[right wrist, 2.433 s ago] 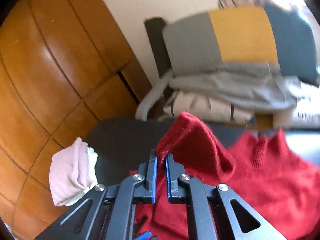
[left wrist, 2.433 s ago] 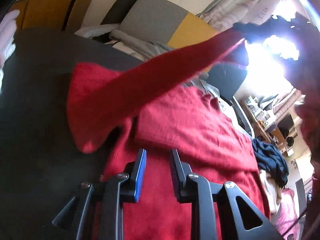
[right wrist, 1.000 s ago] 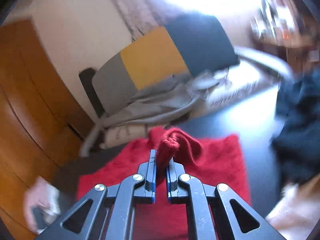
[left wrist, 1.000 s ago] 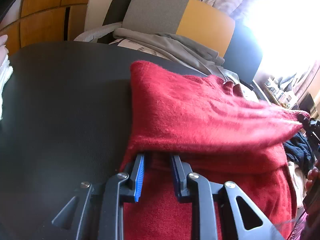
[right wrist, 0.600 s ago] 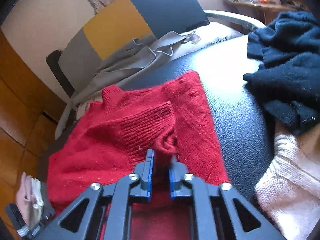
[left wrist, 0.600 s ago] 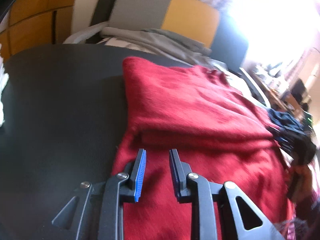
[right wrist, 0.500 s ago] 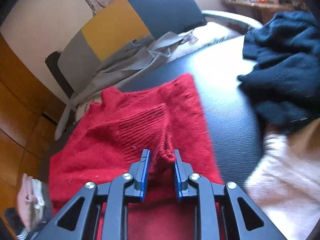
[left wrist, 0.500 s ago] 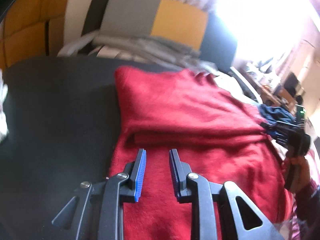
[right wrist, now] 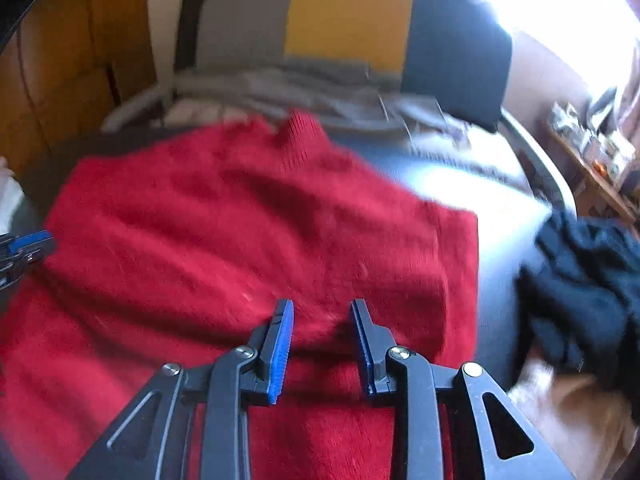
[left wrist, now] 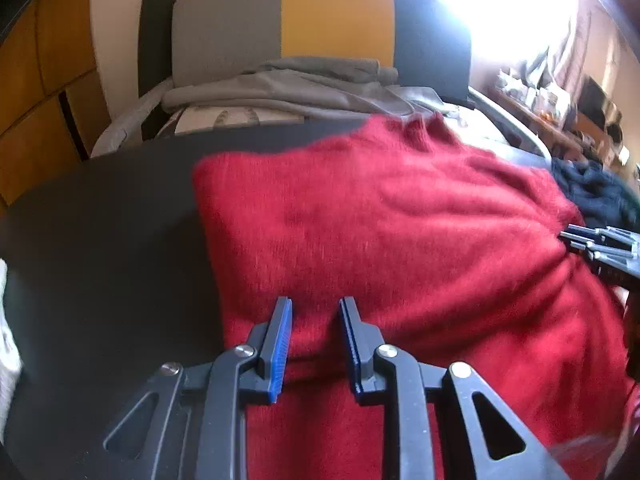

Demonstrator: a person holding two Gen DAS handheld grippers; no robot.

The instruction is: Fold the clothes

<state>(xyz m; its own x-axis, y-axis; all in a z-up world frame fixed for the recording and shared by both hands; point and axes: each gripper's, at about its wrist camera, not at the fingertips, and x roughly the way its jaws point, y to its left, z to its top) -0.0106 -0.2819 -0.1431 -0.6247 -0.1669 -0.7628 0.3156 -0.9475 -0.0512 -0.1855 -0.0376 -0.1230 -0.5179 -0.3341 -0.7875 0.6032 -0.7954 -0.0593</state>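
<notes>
- One red sweater (left wrist: 400,240) lies spread on the dark tabletop (left wrist: 100,240), its sleeve folded across the body and its collar at the far edge, toward the chair.
- Two grippers are in view. The left gripper (left wrist: 315,332) points down at the sweater's near-left part, jaws apart, nothing clamped between them; red knit shows through the gap.
- The right gripper (right wrist: 322,334) points down over the sweater's near-right part. Its jaws have just been opening and stand apart; the knit lies below and between them, unpressed.
- Each gripper shows at the edge of the other's view, at opposite sides of the sweater.
- One dark navy garment (right wrist: 592,280) is heaped on the tabletop just right of the sweater, with a pale garment (right wrist: 560,408) nearer, beside it.
- One chair (left wrist: 320,20) with grey, yellow and dark panels stands behind the tabletop, grey clothing (left wrist: 288,84) draped over its seat.
- A white cloth (left wrist: 8,340) shows at the tabletop's left edge.
</notes>
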